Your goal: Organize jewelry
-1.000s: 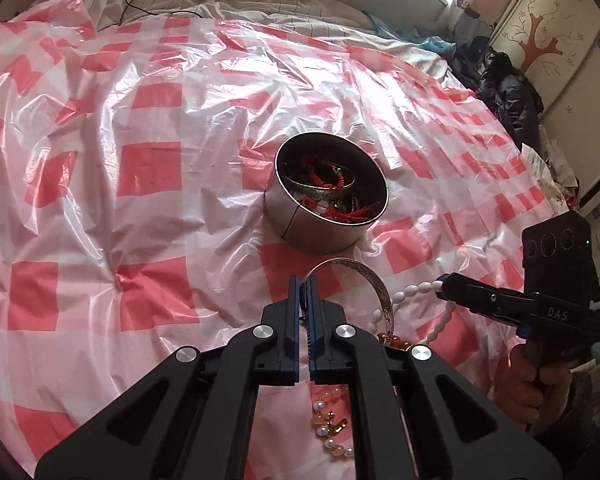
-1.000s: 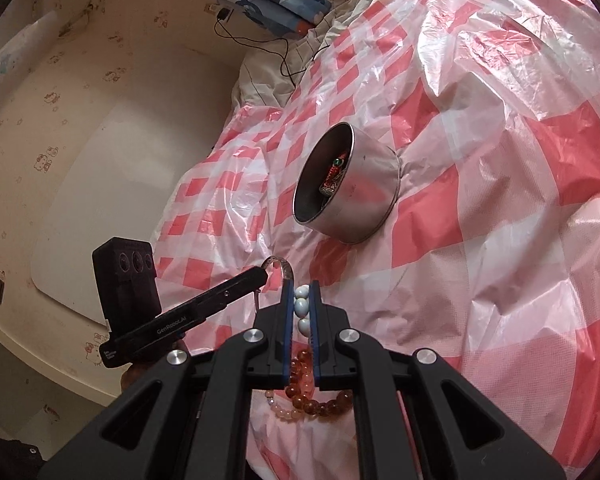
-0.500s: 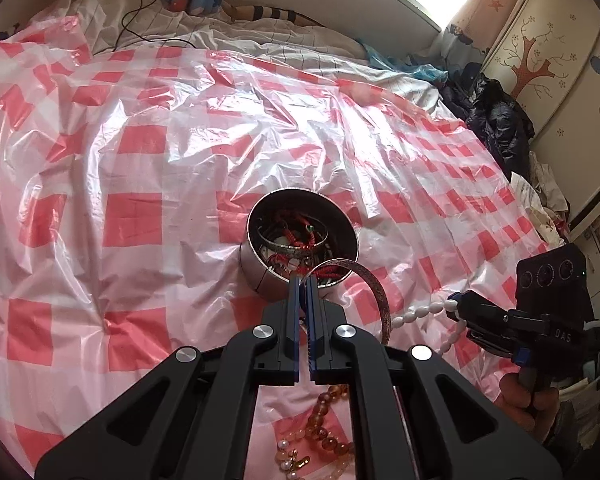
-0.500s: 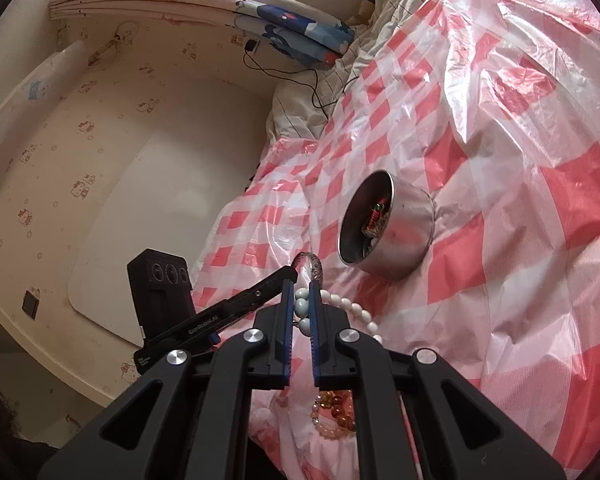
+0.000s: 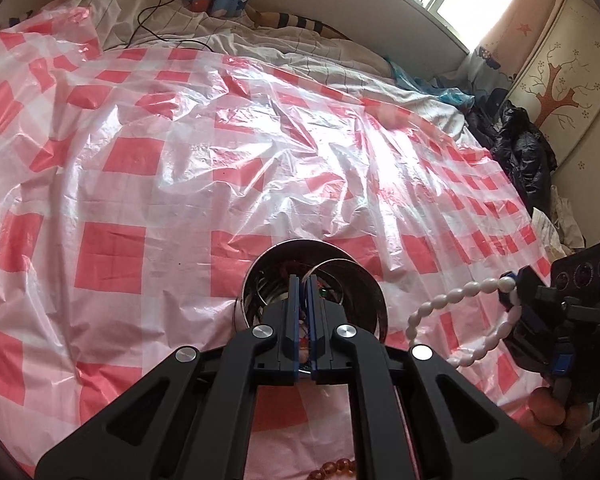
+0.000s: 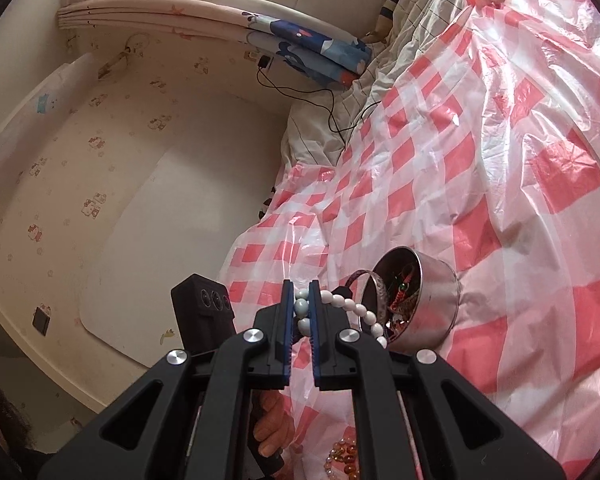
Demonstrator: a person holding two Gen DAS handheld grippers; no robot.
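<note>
Over the last second the left gripper [image 5: 303, 280] has carried its silver bangle [image 5: 332, 276] from the sheet up over the metal tin [image 5: 364, 292], so that piece looks about ready to drop in; its jaws are nearly together, pinched on the bangle, which hangs just past the tips over the tin's mouth. The right gripper [image 6: 302, 306] has lifted too, jaws clamped on the white bead bracelet [image 6: 352, 308], whose loop trails to 3 o'clock toward the tin; amber beads [image 6: 342, 454] lie on the checked plastic sheet [image 5: 140, 184] at 6 o'clock
</note>
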